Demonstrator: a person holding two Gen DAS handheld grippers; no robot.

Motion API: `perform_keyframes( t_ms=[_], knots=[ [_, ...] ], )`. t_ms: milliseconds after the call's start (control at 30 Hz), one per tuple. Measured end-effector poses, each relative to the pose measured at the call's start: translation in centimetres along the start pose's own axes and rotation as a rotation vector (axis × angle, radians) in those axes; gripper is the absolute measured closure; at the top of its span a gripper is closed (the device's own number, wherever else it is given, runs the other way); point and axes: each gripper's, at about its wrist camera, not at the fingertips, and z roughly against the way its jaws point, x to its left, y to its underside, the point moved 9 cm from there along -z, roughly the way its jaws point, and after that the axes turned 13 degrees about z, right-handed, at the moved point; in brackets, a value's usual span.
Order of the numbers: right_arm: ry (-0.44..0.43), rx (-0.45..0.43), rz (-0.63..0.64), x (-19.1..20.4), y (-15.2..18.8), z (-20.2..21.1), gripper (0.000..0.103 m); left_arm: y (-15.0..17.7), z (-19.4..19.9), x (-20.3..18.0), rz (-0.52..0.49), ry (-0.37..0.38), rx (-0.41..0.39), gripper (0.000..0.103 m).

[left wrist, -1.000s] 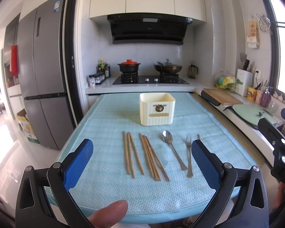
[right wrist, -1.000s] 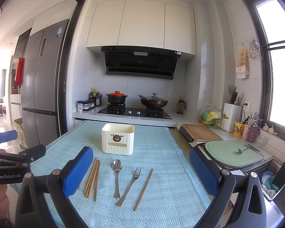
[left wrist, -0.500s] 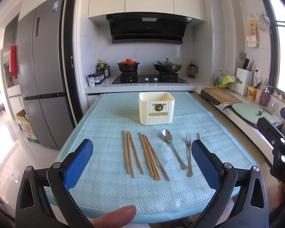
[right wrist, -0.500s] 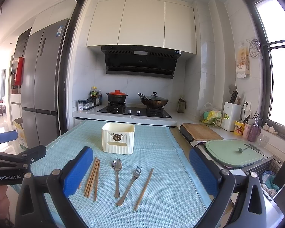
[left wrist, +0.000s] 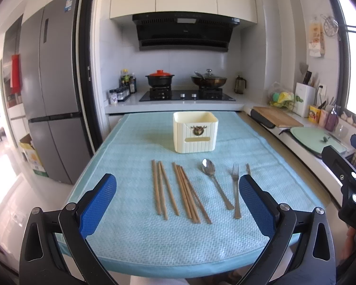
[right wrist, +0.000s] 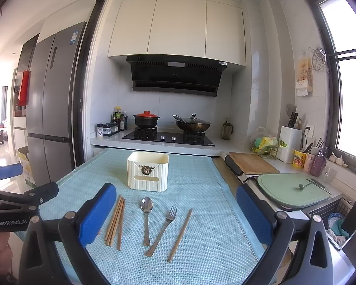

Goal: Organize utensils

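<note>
Nothing on the table has shifted since the earlier frames; only the fingertip at the left view's bottom edge has gone. Chopsticks (left wrist: 178, 190), spoon (left wrist: 213, 180) and fork (left wrist: 235, 187) lie in a row on the blue mat (left wrist: 135, 147), near side of the cream utensil holder (left wrist: 195, 131), with one lone chopstick (right wrist: 180, 235) rightmost. Left gripper (left wrist: 175, 204) and right gripper (right wrist: 173, 216) hover level over the near edge, jaws spread wide, holding nothing.

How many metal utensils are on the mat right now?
2: the spoon lies just right of the chopsticks, the fork right of it. The holder interior is partly hidden.
</note>
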Motion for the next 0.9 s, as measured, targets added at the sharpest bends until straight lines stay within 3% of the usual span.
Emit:
perform_keyframes(
  t_ms=[300, 433, 533, 633, 733, 900],
  knots=[
    [-0.012, 0.007, -0.008, -0.2, 0.1, -0.6, 0.000, -0.1, -1.1, 1.0, 0.026, -0.010, 0.036, 0.000],
    [-0.013, 0.003, -0.013, -1.2, 0.0, -1.4, 0.000, -0.8, -2.7, 3.5, 0.094, -0.011, 0.069, 0.000],
    [0.001, -0.012, -0.024, -2.6, -0.1, -2.2, 0.000, -1.5, -4.4, 6.2, 0.135, -0.052, 0.081, 0.000],
    [-0.017, -0.005, -0.041, -3.8, 0.1, -3.5, 0.000, -1.1, -6.8, 8.3, 0.191, -0.039, 0.148, 0.000],
    [-0.070, 0.028, -0.055, -4.2, 1.1, -5.4, 0.000, 0.0, -9.2, 9.6, 0.214, -0.026, 0.199, 0.000],
    [-0.216, 0.212, -0.147, -3.6, 6.2, -10.0, 0.000, 2.5, -14.0, 10.9, 0.204, -0.085, 0.298, 0.000]
  ],
)
